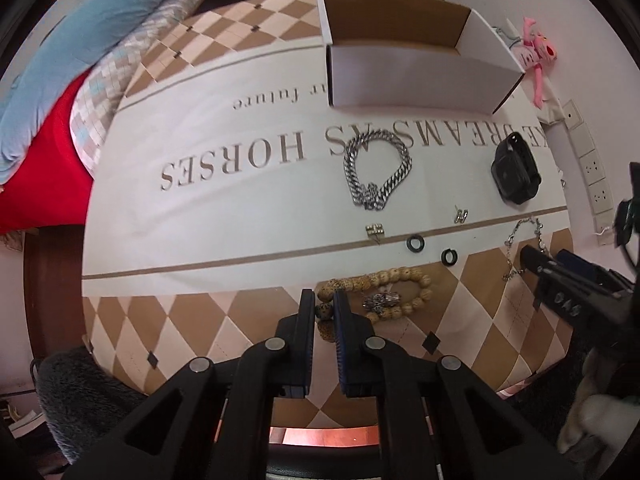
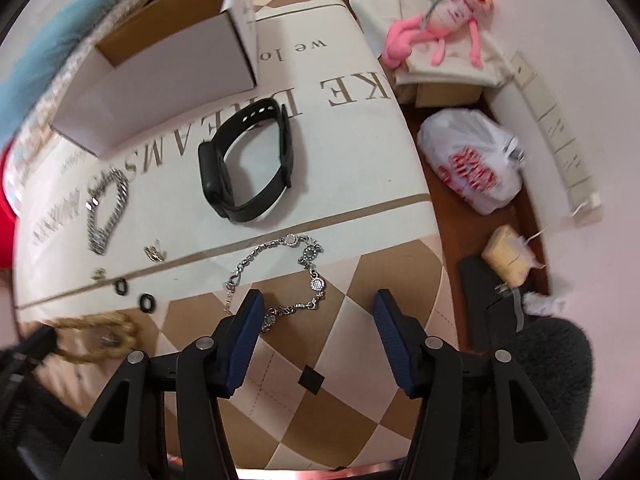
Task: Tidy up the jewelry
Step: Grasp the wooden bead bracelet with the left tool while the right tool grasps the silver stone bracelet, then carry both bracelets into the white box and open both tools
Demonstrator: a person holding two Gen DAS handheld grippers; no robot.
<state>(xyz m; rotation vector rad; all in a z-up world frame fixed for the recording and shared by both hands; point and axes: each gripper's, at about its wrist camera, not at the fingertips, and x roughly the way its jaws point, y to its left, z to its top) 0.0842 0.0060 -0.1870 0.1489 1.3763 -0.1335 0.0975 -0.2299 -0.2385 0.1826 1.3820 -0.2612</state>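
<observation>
Left tool (image 1: 323, 305) pinches bead bracelet (image 1: 384, 286); right tool (image 2: 316, 306) gapes

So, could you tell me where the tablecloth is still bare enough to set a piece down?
Bare: the white band left of the chunky chain, over the HORSES lettering, and the checkered strip left of the bead bracelet. Crowded: between the cardboard box, watch, black rings and thin bracelet.

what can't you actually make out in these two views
- Left wrist: the white box's floor is hidden behind its front wall, so its contents are unknown.
- Left wrist: the left tongs cover part of the wooden bead bracelet; grip unclear.
- Right wrist: the bead bracelet and chunky silver chain are motion-blurred.
- Both views: the small earrings are too tiny to detail.
</observation>
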